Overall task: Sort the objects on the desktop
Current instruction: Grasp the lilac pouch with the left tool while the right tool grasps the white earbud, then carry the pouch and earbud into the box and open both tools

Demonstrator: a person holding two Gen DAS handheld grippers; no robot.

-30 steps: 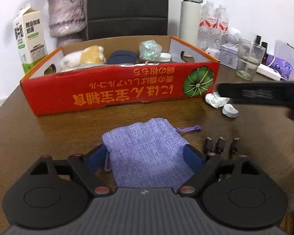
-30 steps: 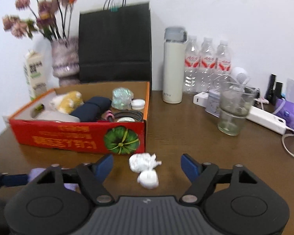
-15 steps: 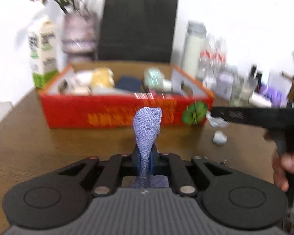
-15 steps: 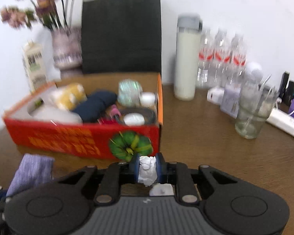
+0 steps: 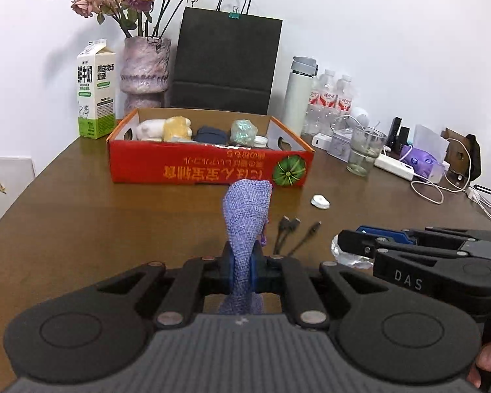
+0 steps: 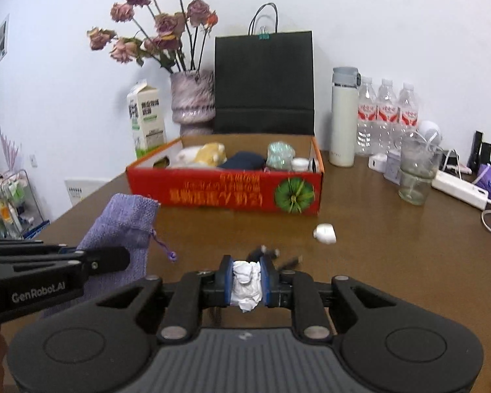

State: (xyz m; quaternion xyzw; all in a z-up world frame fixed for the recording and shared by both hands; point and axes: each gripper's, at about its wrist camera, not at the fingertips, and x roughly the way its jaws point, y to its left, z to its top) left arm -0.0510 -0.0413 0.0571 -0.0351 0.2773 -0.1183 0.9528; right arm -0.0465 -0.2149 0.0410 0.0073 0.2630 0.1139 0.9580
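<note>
Nearest, the left gripper (image 5: 242, 270) is clamped on a purple cloth pouch (image 5: 247, 216), held up off the brown table (image 5: 98, 222), and the right gripper (image 6: 247, 281) is pinched on a crumpled white tissue (image 6: 245, 283). Just beyond lie black cable plugs (image 5: 289, 222) and a small white object (image 5: 320, 201), between the grippers and the red cardboard box (image 5: 209, 167) (already holding several items). Only the right view shows the pouch's drawstring (image 6: 163, 245) dangling.
</note>
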